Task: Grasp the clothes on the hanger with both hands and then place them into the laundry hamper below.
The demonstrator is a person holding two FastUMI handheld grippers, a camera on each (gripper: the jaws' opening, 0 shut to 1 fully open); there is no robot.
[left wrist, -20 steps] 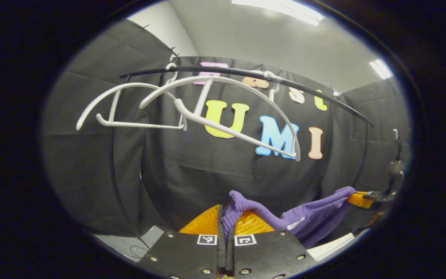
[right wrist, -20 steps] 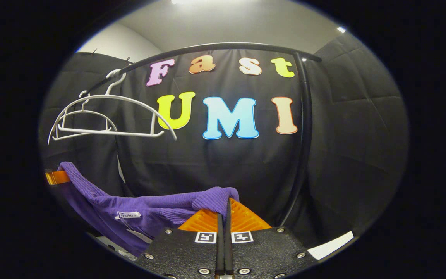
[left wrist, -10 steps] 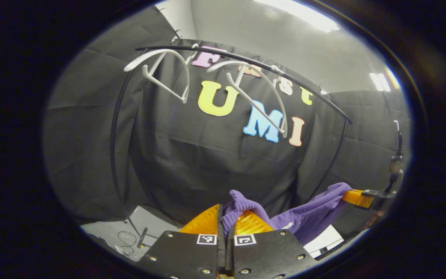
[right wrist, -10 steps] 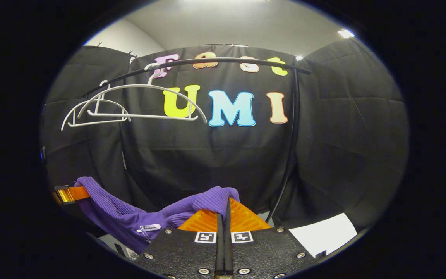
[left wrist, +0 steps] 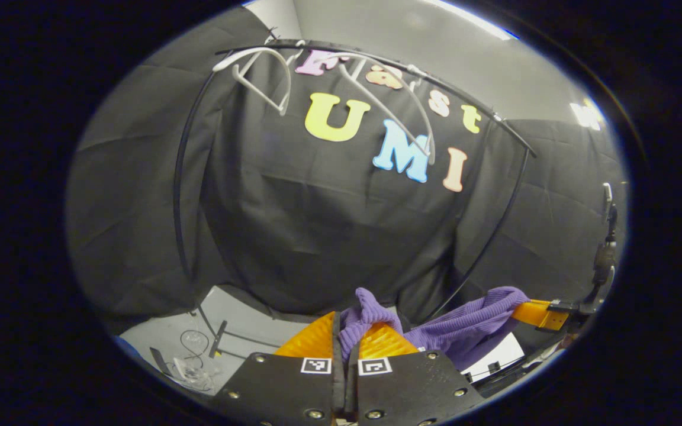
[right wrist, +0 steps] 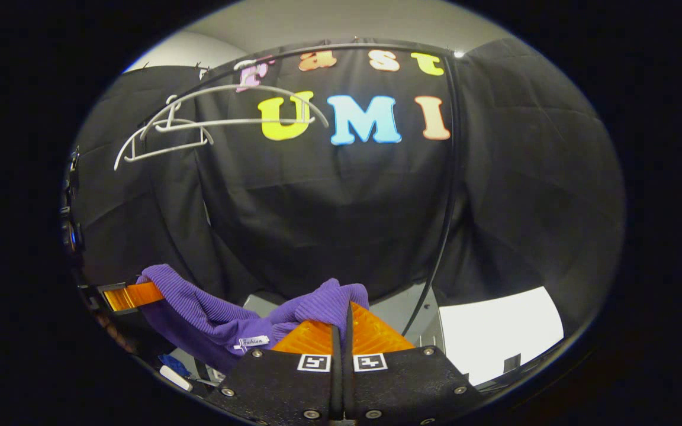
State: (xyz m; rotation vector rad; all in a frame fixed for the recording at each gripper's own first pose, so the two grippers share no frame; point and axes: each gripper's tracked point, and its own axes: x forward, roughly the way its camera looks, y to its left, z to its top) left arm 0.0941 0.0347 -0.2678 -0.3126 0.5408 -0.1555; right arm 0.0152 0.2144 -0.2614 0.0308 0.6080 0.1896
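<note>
1. The black metal clothes rail (left wrist: 376, 56) arches across the top of the booth in the left gripper view, its upright running down the right side; in the right gripper view the rail (right wrist: 450, 177) drops past the middle of the cloth wall.
2. The purple ribbed knit garment (left wrist: 465, 328) hangs well below the rail, stretched between the two grippers and sagging in the middle; in the right gripper view the garment (right wrist: 211, 322) shows a small white label near its lower fold.
3. Two bare white plastic hangers (left wrist: 270, 74) hang from the rail at the upper left, one just beside the other; in the right gripper view the hangers (right wrist: 199, 121) overlap.
4. The left gripper (left wrist: 344, 331) has its jaws closed on a bunched edge of the garment; it shows farther off at the left of the right gripper view (right wrist: 131, 294), cloth draped over it.
5. The right gripper (right wrist: 341, 325) has its jaws clamped on the other bunched edge; it shows farther off in the left gripper view (left wrist: 533, 312), gripping the cloth.
</note>
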